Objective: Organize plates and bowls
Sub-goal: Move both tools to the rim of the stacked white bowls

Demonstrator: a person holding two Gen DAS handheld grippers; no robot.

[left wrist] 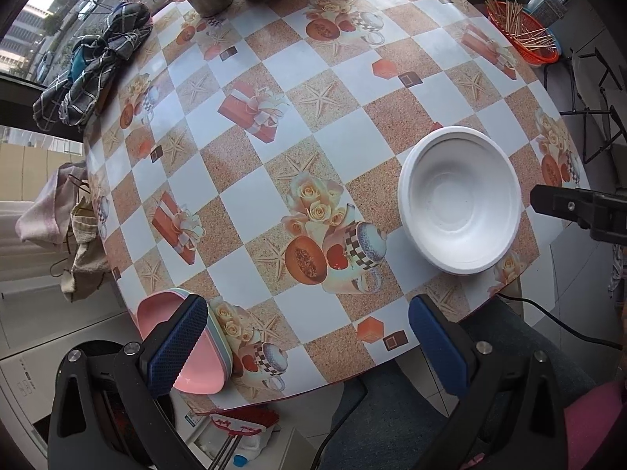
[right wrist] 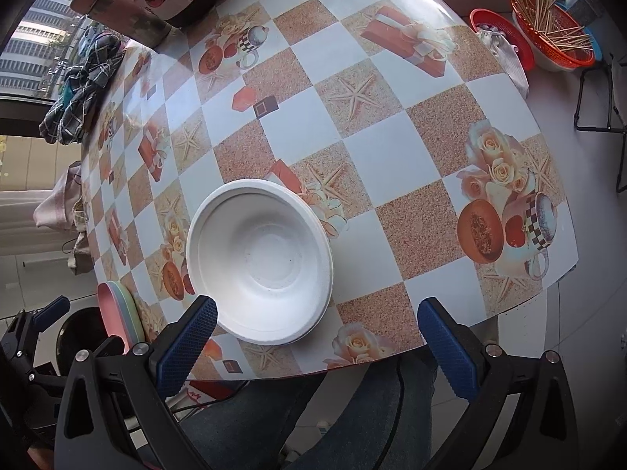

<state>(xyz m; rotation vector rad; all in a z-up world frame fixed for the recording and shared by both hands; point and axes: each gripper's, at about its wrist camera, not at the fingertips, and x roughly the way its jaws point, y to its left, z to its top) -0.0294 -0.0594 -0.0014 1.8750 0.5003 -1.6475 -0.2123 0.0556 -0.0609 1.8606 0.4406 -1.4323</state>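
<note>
Right wrist view: your right hand-held gripper (right wrist: 317, 327) hung released over the white bowl (right wrist: 259, 262), prob. lining up; left hand-held gripper (left wrist: 307, 333) released too, w/ pink plates (left wrist: 188, 348) at table (left wrist: 341, 145) edge.

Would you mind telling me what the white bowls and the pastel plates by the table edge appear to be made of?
The white bowls look like moulded pulp or foam disposables: matte, slightly grainy, with soft pressed rings and thick rims, two or more nested. The pastel plates look like smooth plastic or melamine: the pink top one has a soft sheen, with green and blue edges stacked beneath. Neither material is certain from the look alone.
</note>
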